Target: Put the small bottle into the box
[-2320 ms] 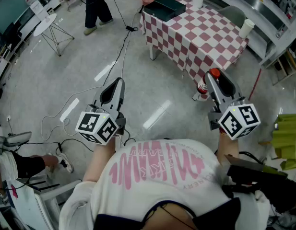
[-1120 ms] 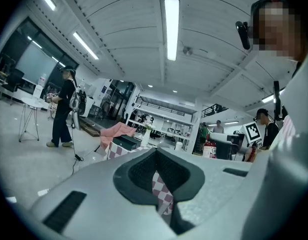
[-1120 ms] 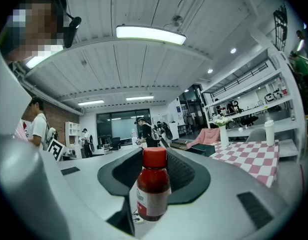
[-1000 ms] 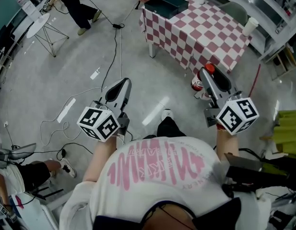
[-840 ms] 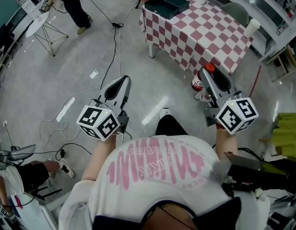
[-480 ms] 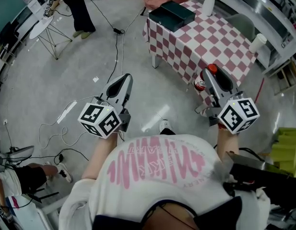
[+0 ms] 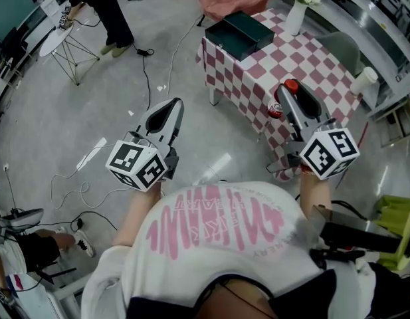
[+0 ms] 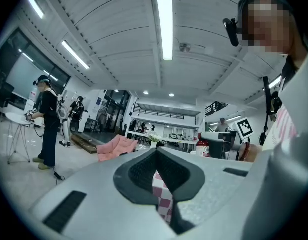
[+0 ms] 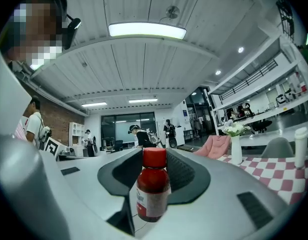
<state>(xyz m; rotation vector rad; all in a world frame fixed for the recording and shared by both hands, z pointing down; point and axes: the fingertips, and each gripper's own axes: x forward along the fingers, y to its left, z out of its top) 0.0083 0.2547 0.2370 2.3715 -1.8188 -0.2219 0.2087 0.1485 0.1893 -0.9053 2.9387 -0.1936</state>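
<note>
The right tongs (image 9: 154,170) stand partly open, closed onto the small bottle (image 9: 153,190), whose body sits between the dark pads (image 9: 186,176) near their tips. In the right gripper view the bottle's long axis runs straight up and down, across the line of the jaws, with the red cap on top and the labelled body below. In the head view the right tongs (image 7: 287,96) carry the bottle (image 7: 276,108) in the air at the near edge of the checkered surface (image 7: 311,65), well apart from the dark box (image 7: 239,34) lying at its far corner. The left tongs (image 8: 156,154) have their tips together with nothing between them and hang over the floor (image 7: 72,131).
</note>
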